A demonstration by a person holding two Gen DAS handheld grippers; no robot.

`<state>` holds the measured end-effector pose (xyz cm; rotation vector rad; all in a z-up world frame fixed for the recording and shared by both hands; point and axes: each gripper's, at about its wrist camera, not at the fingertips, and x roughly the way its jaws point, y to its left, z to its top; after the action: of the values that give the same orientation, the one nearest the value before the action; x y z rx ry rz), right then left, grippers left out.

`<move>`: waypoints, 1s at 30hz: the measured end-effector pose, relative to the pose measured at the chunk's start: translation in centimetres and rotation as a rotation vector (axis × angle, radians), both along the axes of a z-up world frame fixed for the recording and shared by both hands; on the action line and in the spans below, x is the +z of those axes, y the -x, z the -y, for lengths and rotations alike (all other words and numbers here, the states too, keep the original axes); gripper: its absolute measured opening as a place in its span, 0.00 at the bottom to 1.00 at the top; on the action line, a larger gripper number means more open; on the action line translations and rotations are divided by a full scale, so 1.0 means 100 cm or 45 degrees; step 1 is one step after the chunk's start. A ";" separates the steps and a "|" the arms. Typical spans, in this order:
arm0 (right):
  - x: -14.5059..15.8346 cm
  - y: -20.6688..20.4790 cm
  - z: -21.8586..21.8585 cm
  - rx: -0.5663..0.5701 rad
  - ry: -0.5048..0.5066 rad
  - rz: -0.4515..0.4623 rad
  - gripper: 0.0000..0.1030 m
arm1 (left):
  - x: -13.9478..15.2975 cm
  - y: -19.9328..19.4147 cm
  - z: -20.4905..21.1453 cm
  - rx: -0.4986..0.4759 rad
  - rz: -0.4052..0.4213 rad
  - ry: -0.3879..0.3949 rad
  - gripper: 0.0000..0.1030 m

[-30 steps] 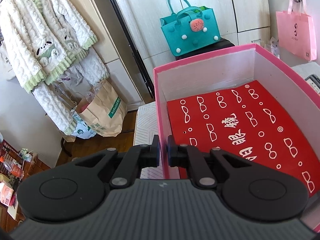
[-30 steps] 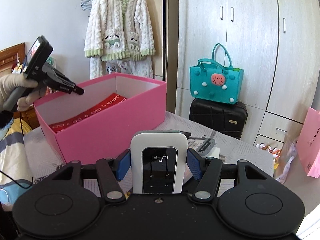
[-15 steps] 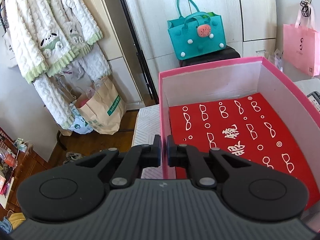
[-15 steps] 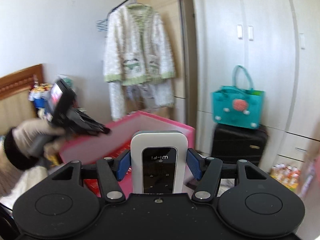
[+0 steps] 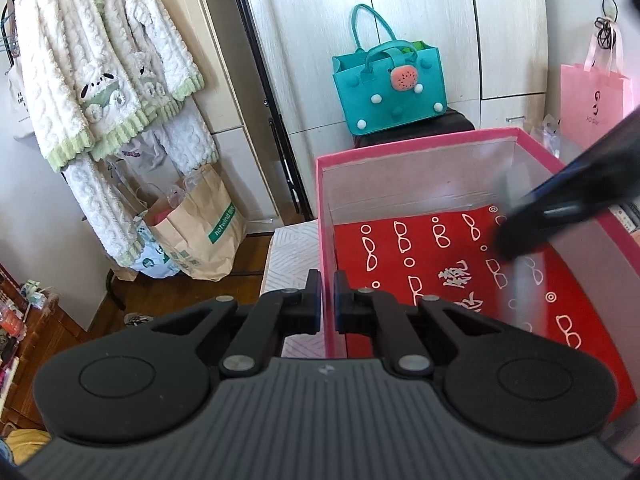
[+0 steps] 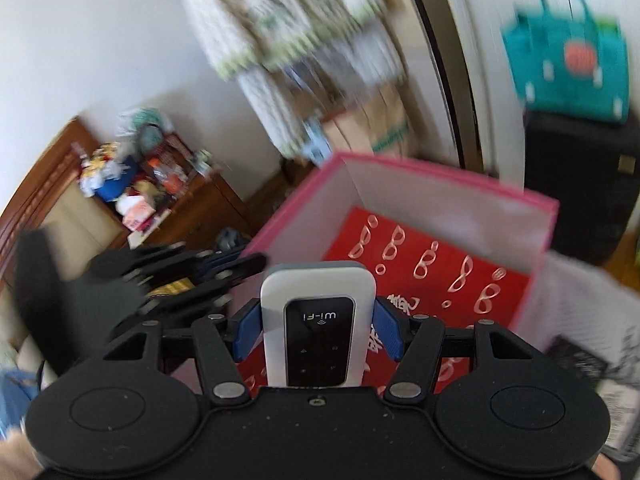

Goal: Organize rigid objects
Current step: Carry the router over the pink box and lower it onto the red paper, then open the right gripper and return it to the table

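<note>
left gripper (image 5: 327,300) clamped on pink box (image 5: 325,248) wall, likely steadying it. right gripper (image 6: 318,330) clamped on wi-fi router (image 6: 318,320), poised above the box for dropping in.

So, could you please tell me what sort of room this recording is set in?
Most likely a bedroom at home: a fluffy cardigan hangs from a rail beside tall wardrobe doors, with a teal tote bag nearby.

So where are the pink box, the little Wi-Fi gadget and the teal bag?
pink box (image 5: 420,152): left wrist view, far rim.
Wi-Fi gadget (image 6: 319,320): right wrist view, dark screen.
teal bag (image 5: 390,92): left wrist view, front panel.
</note>
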<state>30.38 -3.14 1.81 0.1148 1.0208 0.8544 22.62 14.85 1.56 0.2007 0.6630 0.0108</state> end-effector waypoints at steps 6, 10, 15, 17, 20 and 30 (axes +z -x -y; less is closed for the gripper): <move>-0.038 -0.053 -0.037 -0.118 0.008 -0.149 0.63 | 0.000 0.001 -0.003 0.001 0.005 0.028 0.05; -0.050 -0.072 -0.051 -0.175 -0.002 -0.208 0.63 | -0.001 0.001 -0.002 -0.002 0.007 0.021 0.05; -0.065 -0.085 -0.062 -0.252 0.044 -0.301 0.63 | 0.000 0.002 -0.003 -0.004 0.008 0.033 0.05; -0.073 -0.090 -0.061 -0.330 0.011 -0.379 0.65 | 0.000 0.003 -0.003 -0.007 0.008 0.033 0.05; -0.070 -0.093 -0.051 -0.368 -0.062 -0.459 0.67 | -0.001 0.004 -0.001 -0.012 0.010 0.022 0.05; -0.004 -0.044 0.008 -0.222 -0.126 -0.258 0.70 | -0.001 0.003 -0.003 -0.010 0.010 0.030 0.05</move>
<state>34.74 -3.90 1.43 0.3755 1.1398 0.7436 22.33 15.12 1.46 0.1808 0.6540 -0.0037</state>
